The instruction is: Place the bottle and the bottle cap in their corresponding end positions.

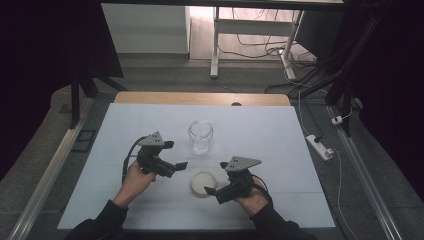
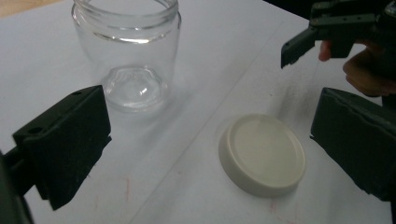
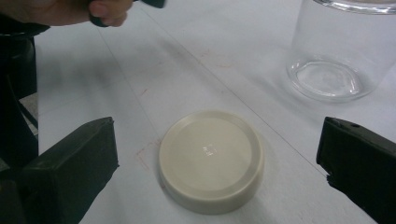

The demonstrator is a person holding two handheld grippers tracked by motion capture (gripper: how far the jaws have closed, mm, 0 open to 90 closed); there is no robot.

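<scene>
A clear glass jar (image 1: 201, 136) stands upright and uncapped at the middle of the white table (image 1: 260, 130). A cream round lid (image 1: 203, 182) lies flat in front of it. My left gripper (image 1: 177, 154) is open, left of both and pointing right; its view has the jar (image 2: 128, 51) far left and the lid (image 2: 262, 154) lying nearer its right jaw, touching neither. My right gripper (image 1: 216, 177) is open just right of the lid. In its view the lid (image 3: 210, 158) lies between the spread jaws, untouched, with the jar (image 3: 341, 51) behind at the right.
The table's wooden far edge (image 1: 200, 98) shows behind the white sheet. A power strip (image 1: 320, 146) and cables lie on the floor to the right. A white desk frame (image 1: 216, 45) stands beyond. The other hand (image 3: 93, 9) is near the lid's far left.
</scene>
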